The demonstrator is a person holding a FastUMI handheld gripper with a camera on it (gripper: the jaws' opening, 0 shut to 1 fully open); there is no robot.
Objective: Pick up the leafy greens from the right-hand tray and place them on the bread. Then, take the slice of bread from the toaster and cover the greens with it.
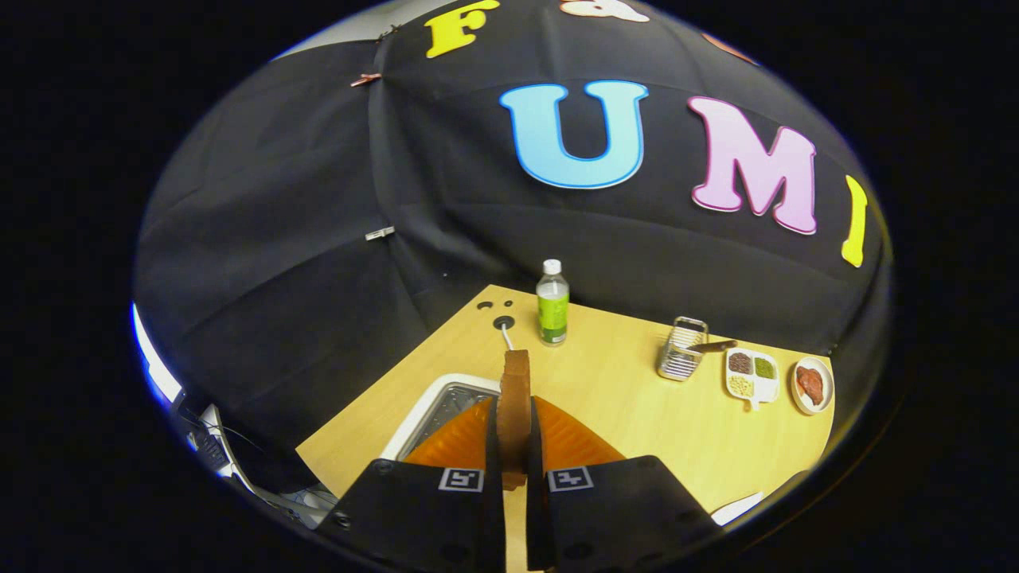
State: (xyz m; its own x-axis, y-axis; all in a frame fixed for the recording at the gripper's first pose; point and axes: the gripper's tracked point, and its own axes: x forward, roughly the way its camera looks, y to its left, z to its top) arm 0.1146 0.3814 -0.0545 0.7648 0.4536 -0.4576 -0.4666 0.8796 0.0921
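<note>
Gripper point(513, 446) clenched on bread slice point(515, 398), held edge-on, raised above table point(629, 406).
I see both fingers pressing it; bottle point(552, 302) beyond, green label unreadable; toaster point(434, 414) just below-left.

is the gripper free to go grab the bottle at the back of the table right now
Probably not yet: the gripper is shut on the bread slice, held upright between its jaws. The path over the table to the bottle looks open otherwise.

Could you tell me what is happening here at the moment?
The handheld gripper is shut on a slice of bread, holding it upright on edge between its fingers, above the white toaster on the wooden table. Beyond stand a bottle, a wire basket and two small dishes.
</note>
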